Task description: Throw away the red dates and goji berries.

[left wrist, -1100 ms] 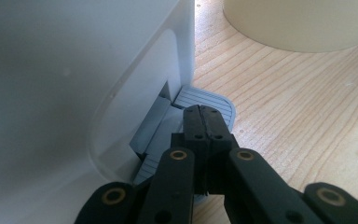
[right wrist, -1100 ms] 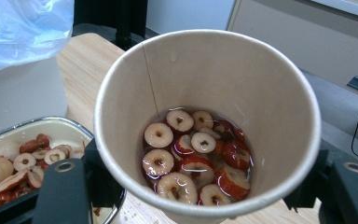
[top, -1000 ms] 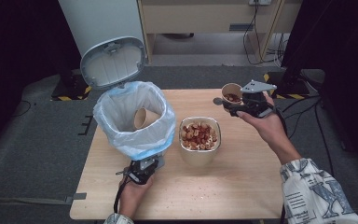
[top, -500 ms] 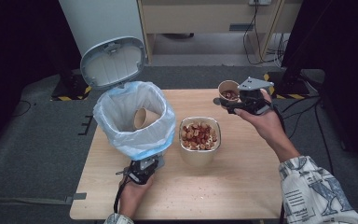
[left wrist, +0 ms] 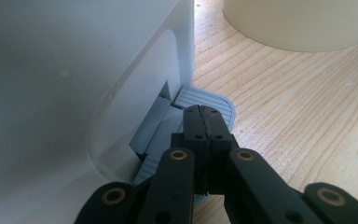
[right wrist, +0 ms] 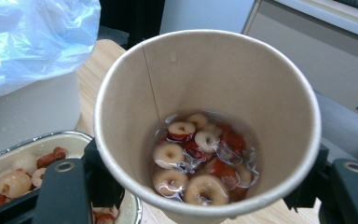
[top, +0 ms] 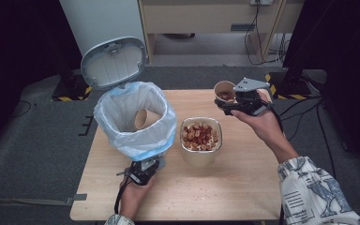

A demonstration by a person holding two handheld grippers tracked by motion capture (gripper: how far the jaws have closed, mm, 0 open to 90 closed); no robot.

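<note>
Tongs on my right hand (top: 238, 104) are gripping a paper cup (top: 224, 90) by its wall, upright, with fruit slices and liquid sitting in the bottom (right wrist: 198, 156). I am holding it above the far right part of the surface (top: 243, 187), well to the right of the lined bin (top: 136, 119), which I am taking as my landmark. The bin's open mouth is lying to the left of the cup, with the big bowl of fruit (top: 200, 137) sitting between them, just right of the bin. So the coming move, as I judge it, is turning on that leftward path over the bowl, and on tipping the cup's upright axis toward the bin or the bowl without spilling early.

My left tongs (top: 143, 171) are clenched shut with nothing between them, and they are pressing down on the bin's grey foot pedal (left wrist: 205, 100) at the near base of the bin. The lid (top: 113, 62) is standing open behind the bin, and another cup (top: 143, 119) is lying inside the bag. My right hand is the nearer one to the held cup; the left is occupied at the pedal.
</note>
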